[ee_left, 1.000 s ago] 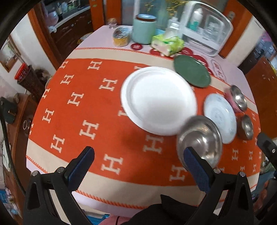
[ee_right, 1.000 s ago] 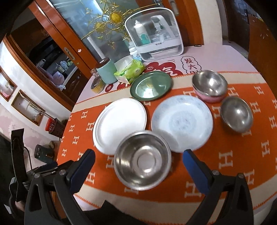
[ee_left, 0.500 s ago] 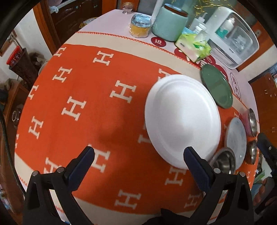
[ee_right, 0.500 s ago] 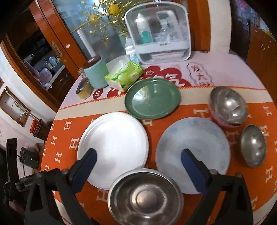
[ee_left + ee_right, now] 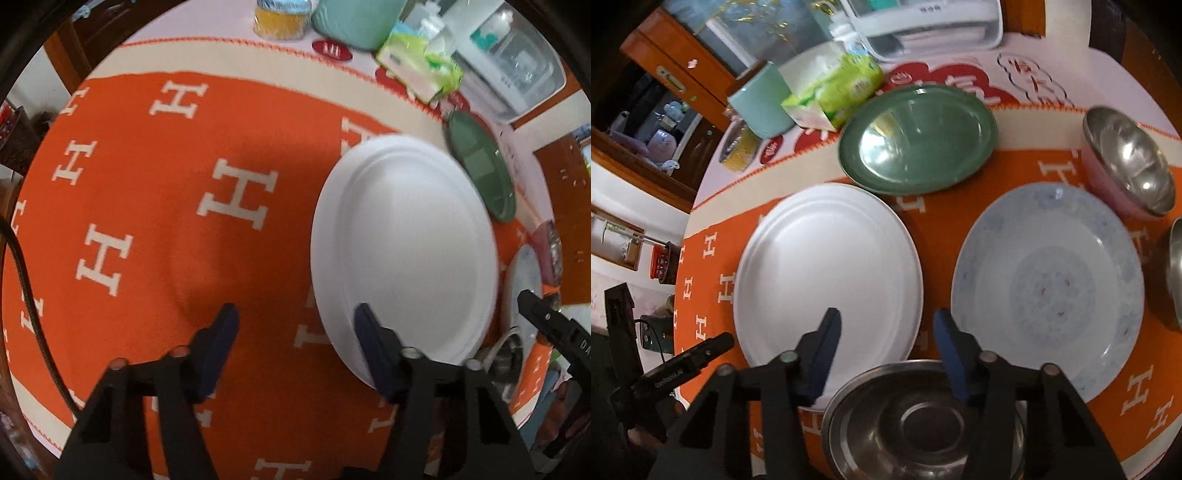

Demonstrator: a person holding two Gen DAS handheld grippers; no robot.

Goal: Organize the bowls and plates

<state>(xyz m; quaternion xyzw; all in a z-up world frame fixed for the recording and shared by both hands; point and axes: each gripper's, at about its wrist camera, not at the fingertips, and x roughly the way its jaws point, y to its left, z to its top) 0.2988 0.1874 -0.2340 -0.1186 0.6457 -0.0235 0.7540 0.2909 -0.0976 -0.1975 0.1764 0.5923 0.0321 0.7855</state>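
Observation:
A large white plate [image 5: 402, 251] [image 5: 827, 273] lies flat on the orange cloth. My left gripper [image 5: 295, 328] hangs over its left rim, one finger above the plate and one above the cloth. Its jaws are closing, with the rim between them and the pads not pressing. My right gripper [image 5: 886, 328] straddles the plate's right rim the same way, jaws closing. A steel bowl [image 5: 923, 417] sits just under the right gripper. A pale blue plate [image 5: 1049, 288], a green plate [image 5: 916, 140], a steel bowl nested in a pink bowl [image 5: 1130, 162] and another steel bowl [image 5: 1176, 273] lie around.
At the back stand a mint canister [image 5: 761, 103], a tissue pack [image 5: 834, 88], a yellow jar [image 5: 280, 18] and a clear plastic box [image 5: 517, 70]. The round table's near edge [image 5: 44, 424] runs below the left gripper. Bare orange cloth [image 5: 147, 221] spreads left of the white plate.
Both grippers have dropped toward the white plate, one to each side of it. Their jaws have narrowed from wide open. The dishes have not moved.

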